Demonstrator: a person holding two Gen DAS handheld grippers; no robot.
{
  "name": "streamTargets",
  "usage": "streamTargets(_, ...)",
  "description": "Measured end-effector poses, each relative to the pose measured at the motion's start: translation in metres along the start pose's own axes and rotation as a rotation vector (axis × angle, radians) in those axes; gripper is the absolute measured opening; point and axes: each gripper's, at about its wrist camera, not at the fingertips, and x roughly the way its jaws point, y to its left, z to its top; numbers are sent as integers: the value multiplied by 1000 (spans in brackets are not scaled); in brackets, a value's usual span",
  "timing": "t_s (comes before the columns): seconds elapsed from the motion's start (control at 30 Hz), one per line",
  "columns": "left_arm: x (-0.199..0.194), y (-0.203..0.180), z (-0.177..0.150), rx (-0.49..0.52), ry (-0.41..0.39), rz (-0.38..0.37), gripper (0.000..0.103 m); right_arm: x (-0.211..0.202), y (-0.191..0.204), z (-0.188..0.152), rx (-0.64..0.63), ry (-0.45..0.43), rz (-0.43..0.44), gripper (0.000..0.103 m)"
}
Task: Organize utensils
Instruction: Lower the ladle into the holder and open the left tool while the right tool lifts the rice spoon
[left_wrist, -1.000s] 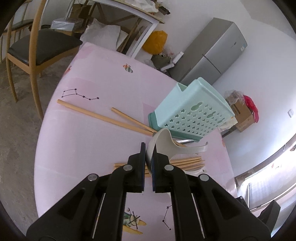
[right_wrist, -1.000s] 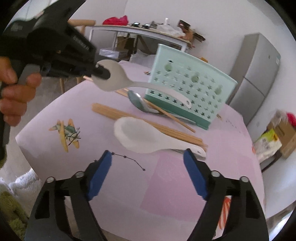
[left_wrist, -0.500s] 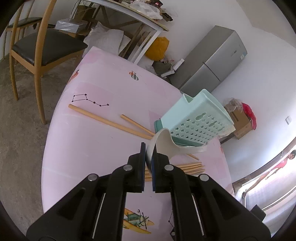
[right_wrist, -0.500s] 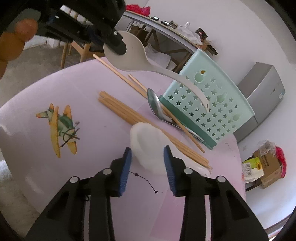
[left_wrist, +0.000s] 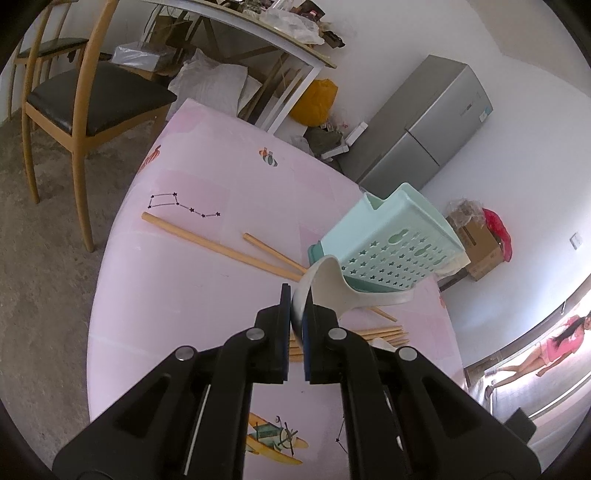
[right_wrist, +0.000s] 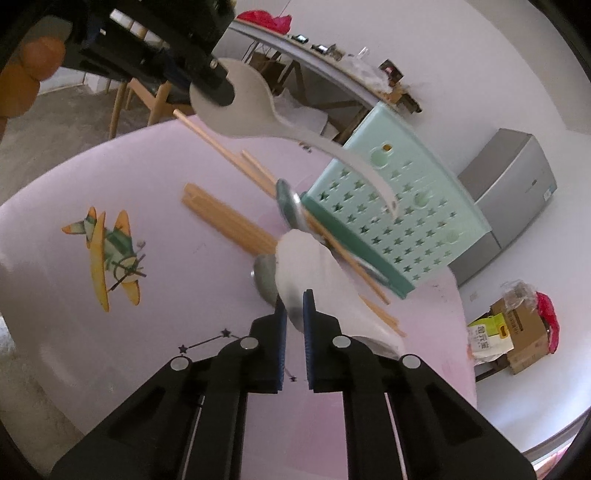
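Left gripper (left_wrist: 296, 303) clamped on the bowl of a white curved ceramic spoon (left_wrist: 334, 286) held above the pink table (left_wrist: 184, 288), right gripper (right_wrist: 293, 308) closing on a second white ceramic spoon (right_wrist: 314, 273) tilted off wooden chopsticks (right_wrist: 229, 221), beside mint star-holed plastic basket (right_wrist: 402, 218).

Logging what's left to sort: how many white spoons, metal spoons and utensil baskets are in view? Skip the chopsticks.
white spoons: 2
metal spoons: 2
mint basket: 1
Total: 5
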Motion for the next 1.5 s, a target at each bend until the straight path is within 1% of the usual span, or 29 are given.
streamTargets(0.3, -12, -9, 2, 14, -29, -1, 4, -30, -25, 3, 72, -73, -12, 4)
streamTargets(0.47, -24, -20, 3, 46, -60, -10, 4, -49, -55, 3, 188, -113, 15, 2)
streamTargets(0.57, -33, -30, 7, 66, -89, -17, 4, -58, -78, 5, 278, -136, 51, 2)
streamTargets(0.77, -60, -55, 23, 138, -202, -31, 4, -71, -118, 7, 404, -193, 93, 2)
streamTargets(0.9, -73, -74, 42, 197, -273, -20, 4, -76, -138, 7, 469, -230, 108, 2)
streamTargets(1.0, -75, -91, 57, 271, -295, 34, 4, -78, -149, 5, 515, -251, 116, 2)
streamTargets(1.07, -73, -104, 65, 345, -301, 102, 4, -79, -154, 3, 526, -258, 116, 2)
streamTargets(1.13, -68, -115, 71, 411, -296, 153, 4, -78, -156, 1, 537, -261, 124, 2)
streamTargets(1.2, -60, -123, 77, 475, -273, 208, 4, -76, -156, -1, 544, -262, 136, 2)
streamTargets(1.33, -40, -137, 90, 584, -217, 285, 4, -74, -156, -5, 542, -263, 148, 2)
streamTargets(1.4, -26, -146, 97, 652, -181, 336, 4, -72, -157, -7, 546, -267, 155, 2)
streamTargets(1.5, -8, -157, 102, 749, -125, 394, 4, -71, -159, -10, 554, -272, 157, 2)
